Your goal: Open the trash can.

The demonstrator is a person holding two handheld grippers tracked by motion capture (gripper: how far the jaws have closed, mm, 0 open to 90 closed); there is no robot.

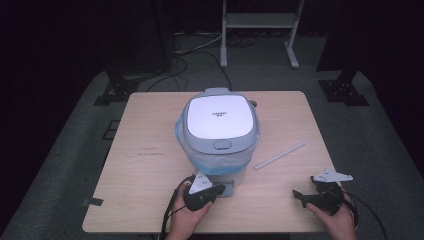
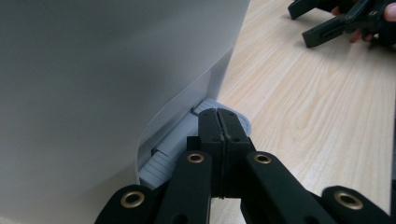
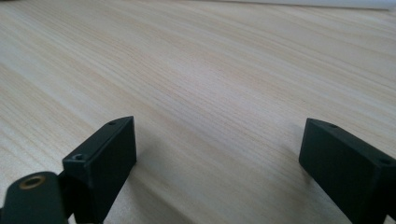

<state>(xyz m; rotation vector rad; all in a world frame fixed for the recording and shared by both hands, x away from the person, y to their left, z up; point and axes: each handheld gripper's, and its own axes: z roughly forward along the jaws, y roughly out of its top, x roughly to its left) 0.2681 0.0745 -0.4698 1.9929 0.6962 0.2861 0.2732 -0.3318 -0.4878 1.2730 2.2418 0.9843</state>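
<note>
Work in hand: pressing the foot pedal (image 2: 205, 116) of the pedal bin (image 1: 220, 137) that stands in the middle of the wooden table (image 1: 145, 165)
Left gripper (image 1: 210, 192): jaws pressed flat together with nothing between them; in the left gripper view the joined tips rest on or just over the grey ribbed pedal at the foot of the bin wall, and whether they already bear down on it I cannot tell
Bin: upright, its pedal side turned to the person; the white lid (image 1: 218, 116) lies flat and closed on the grey rim, and a blue bag liner (image 1: 186, 142) shows under the rim
Progress: judged early; the gripper has reached the pedal, but the lid is not yet lifted
Left to do: probably push the pedal down until the lid swings up; the white straw (image 1: 280, 155) may then be meant for the bin, though that is a guess
Straw: lies flat on the table to the right of the bin, apart from it and from both grippers
Right gripper (image 1: 306, 196): jaws spread wide, empty, low over bare wood near the front right edge
Count: one bin, one lid, one pedal, one straw, two grippers, one table
</note>
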